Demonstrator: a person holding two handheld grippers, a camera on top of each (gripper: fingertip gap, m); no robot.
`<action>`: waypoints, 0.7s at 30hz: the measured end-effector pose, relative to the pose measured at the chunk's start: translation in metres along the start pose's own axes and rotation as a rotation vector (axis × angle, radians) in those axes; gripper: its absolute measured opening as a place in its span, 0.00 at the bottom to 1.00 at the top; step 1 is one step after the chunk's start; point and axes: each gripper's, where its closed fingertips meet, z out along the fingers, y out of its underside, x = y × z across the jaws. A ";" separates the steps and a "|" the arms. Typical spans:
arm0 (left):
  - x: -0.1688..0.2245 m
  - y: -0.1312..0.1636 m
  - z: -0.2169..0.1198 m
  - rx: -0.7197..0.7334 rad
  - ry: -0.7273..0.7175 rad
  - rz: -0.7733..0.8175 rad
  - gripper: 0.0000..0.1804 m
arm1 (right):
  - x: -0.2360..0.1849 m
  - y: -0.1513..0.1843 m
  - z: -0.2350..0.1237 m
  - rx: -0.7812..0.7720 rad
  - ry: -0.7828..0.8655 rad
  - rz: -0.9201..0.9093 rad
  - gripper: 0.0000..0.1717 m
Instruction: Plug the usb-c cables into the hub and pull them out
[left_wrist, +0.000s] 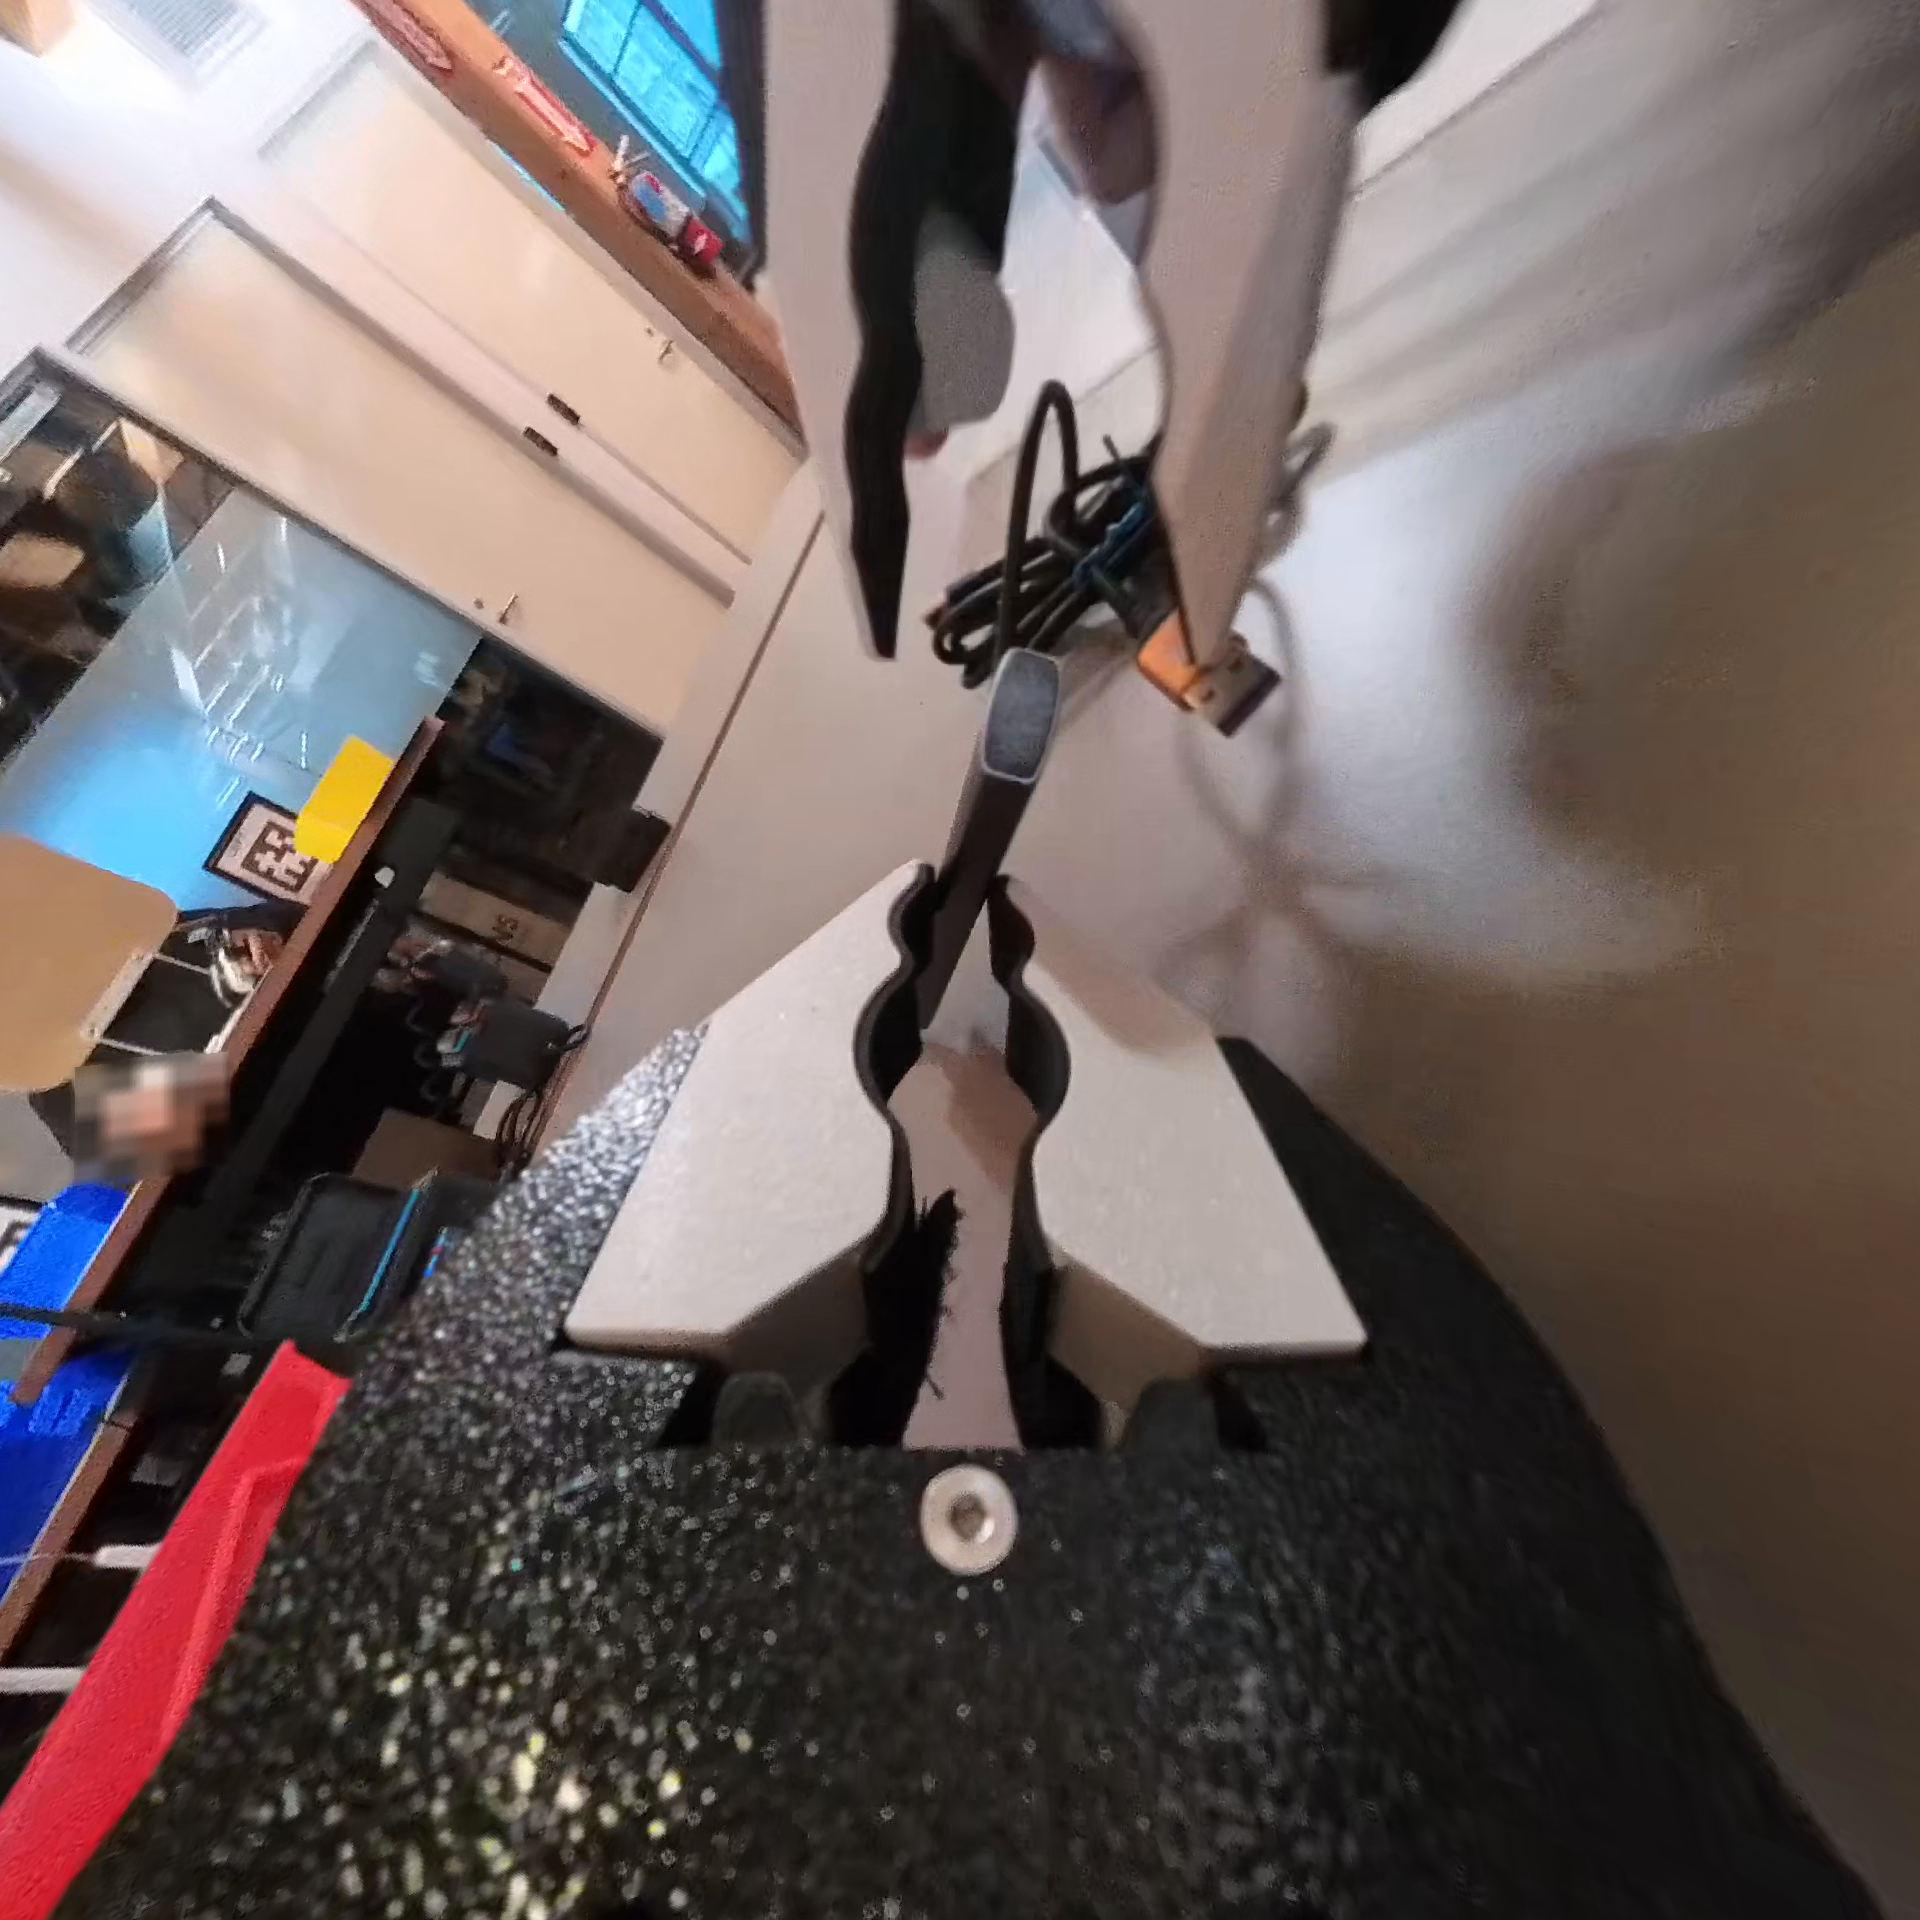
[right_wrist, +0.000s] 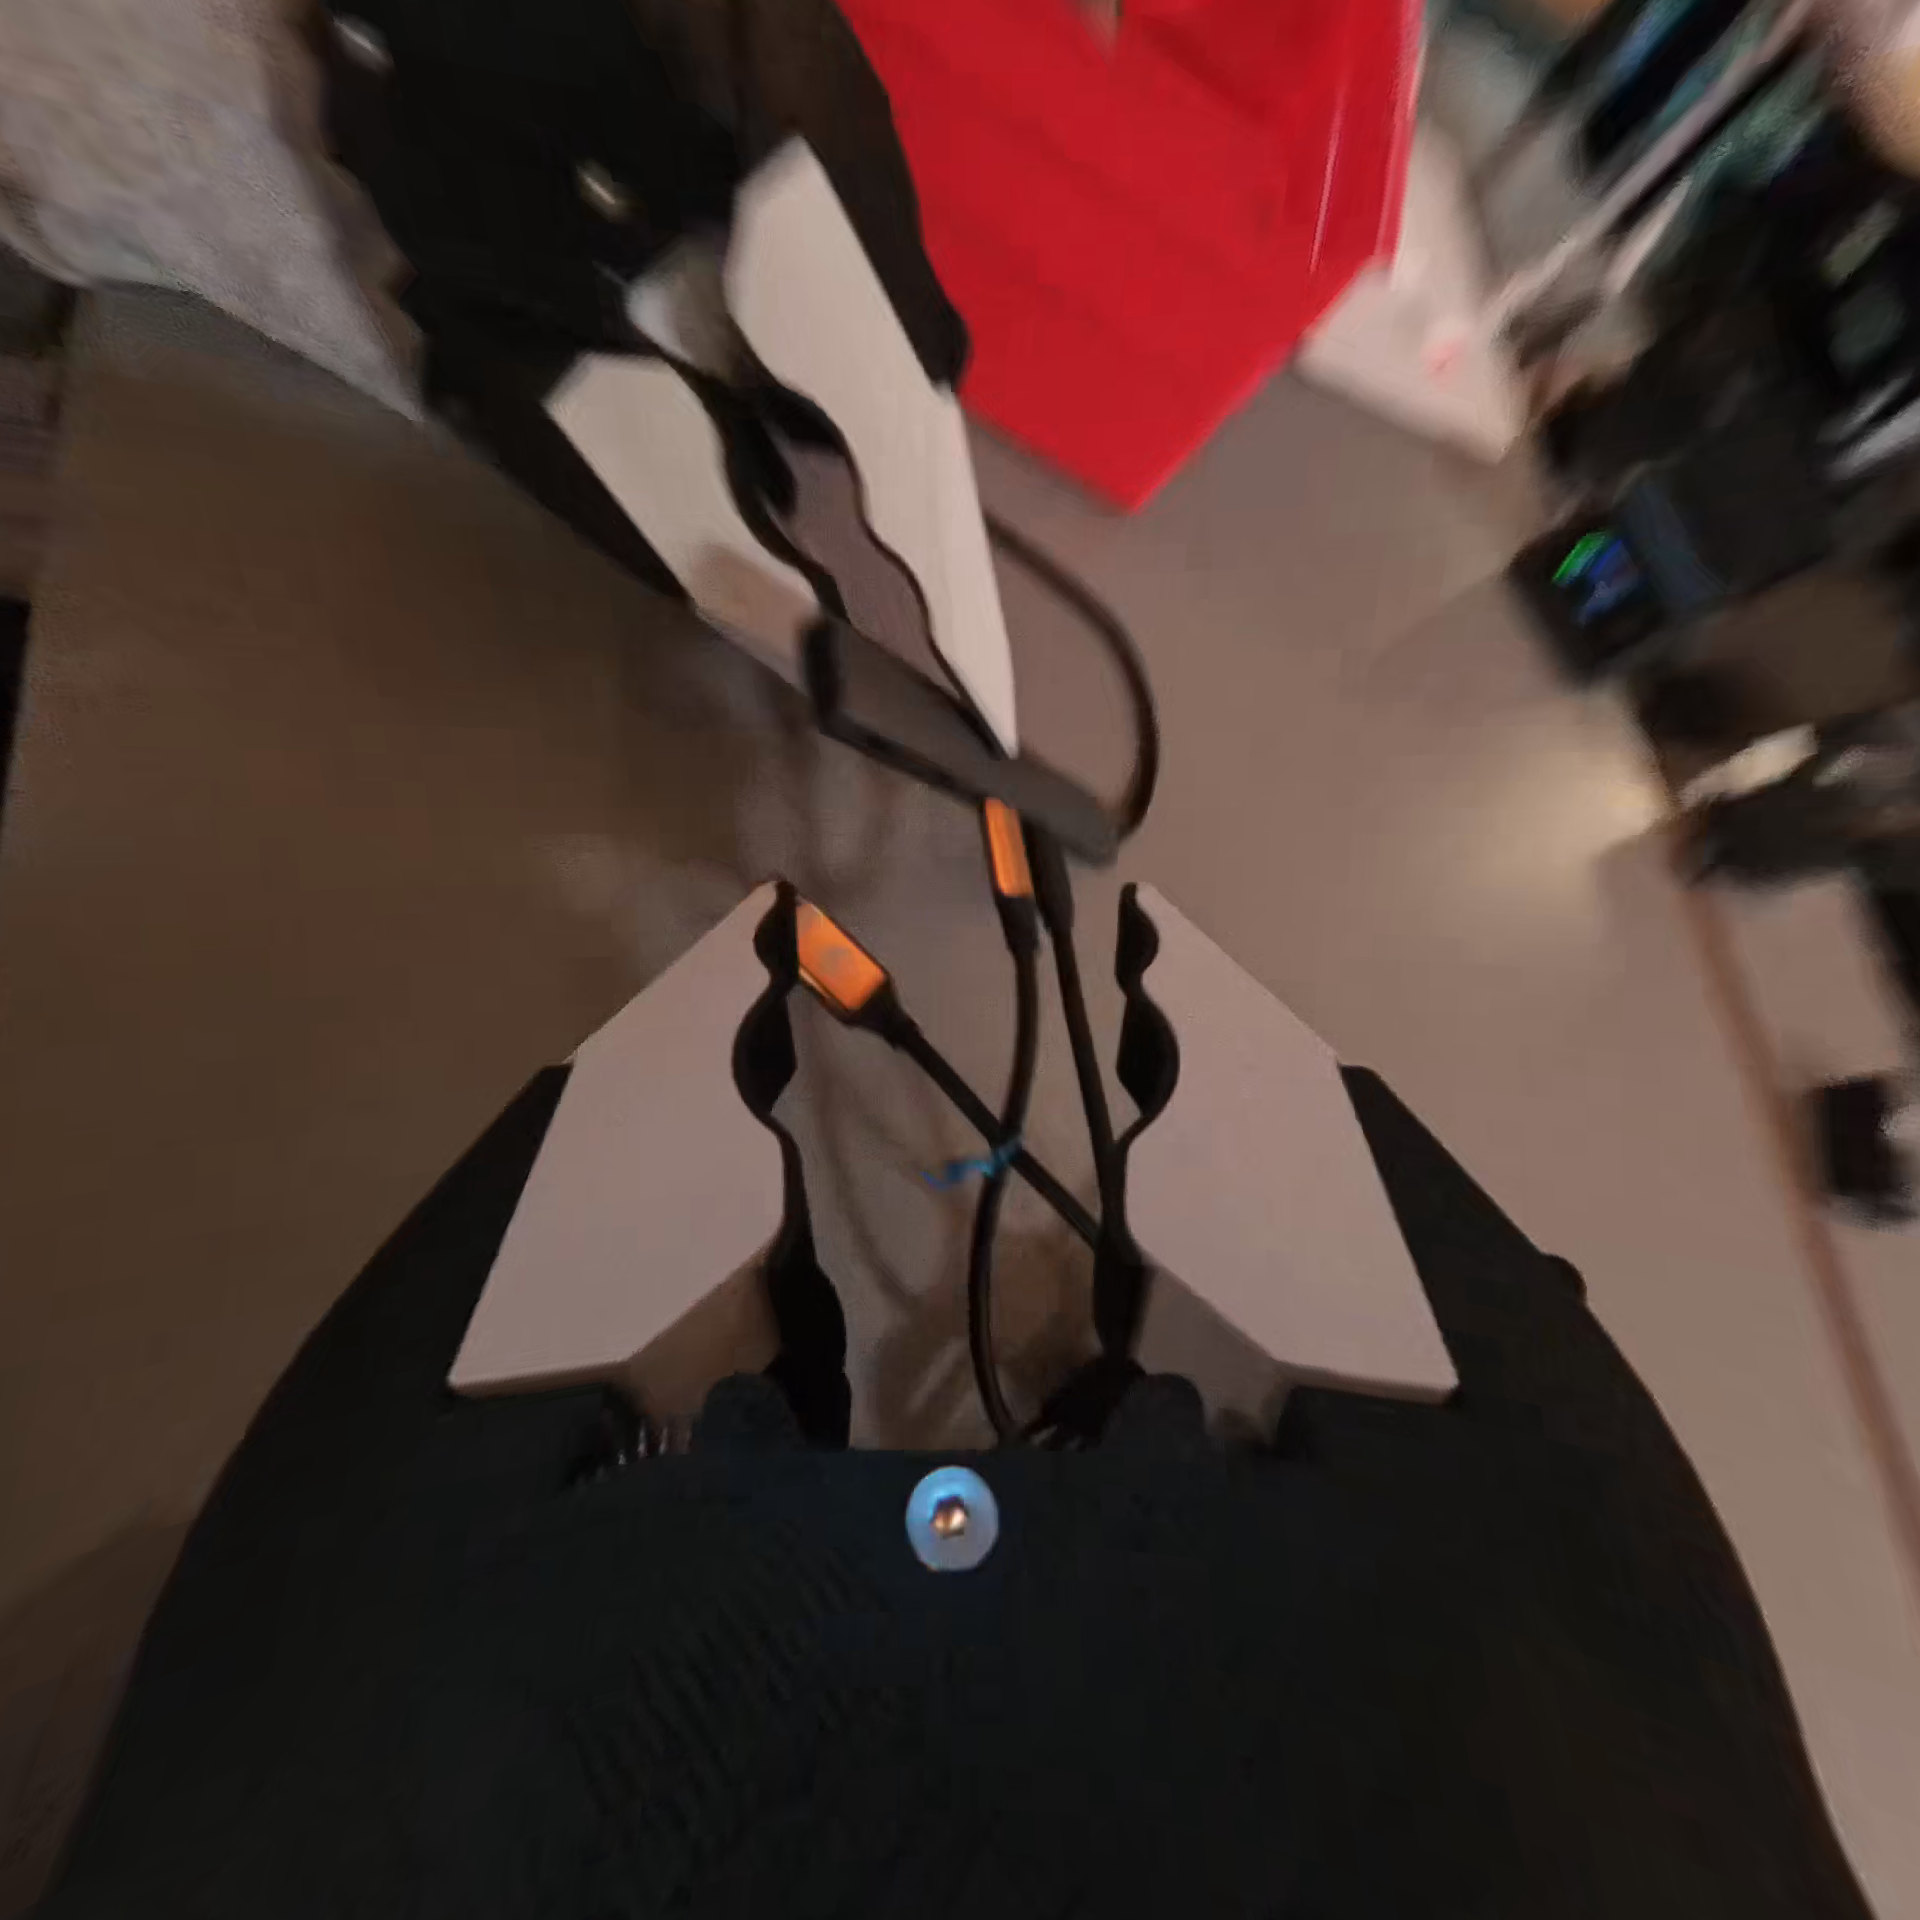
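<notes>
The left gripper (left_wrist: 961, 894) is clamping the dark hub (left_wrist: 997, 790) edge-on between nearly closed fingers, both pads pressing its faces. Beyond the hub, the right gripper (right_wrist: 956, 904) is standing wide open, gripping nothing; an orange-collared plug (right_wrist: 836, 961) is lying against its left pad. Only the right wrist view is showing a second orange plug (right_wrist: 1006, 847) seated in the hub's underside; only the left is showing the coiled black cables (left_wrist: 1049, 540) behind the hub. No writing is legible.
</notes>
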 end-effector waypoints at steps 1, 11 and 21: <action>-0.001 0.000 0.000 0.000 -0.005 -0.010 0.06 | -0.005 -0.014 -0.003 0.069 0.054 -0.084 0.33; 0.004 -0.014 -0.005 0.054 0.005 0.007 0.06 | -0.018 -0.037 0.012 0.051 0.331 -0.444 0.04; -0.052 -0.027 -0.042 0.207 -0.265 -0.142 0.19 | 0.108 -0.096 -0.206 0.343 0.561 -0.165 0.04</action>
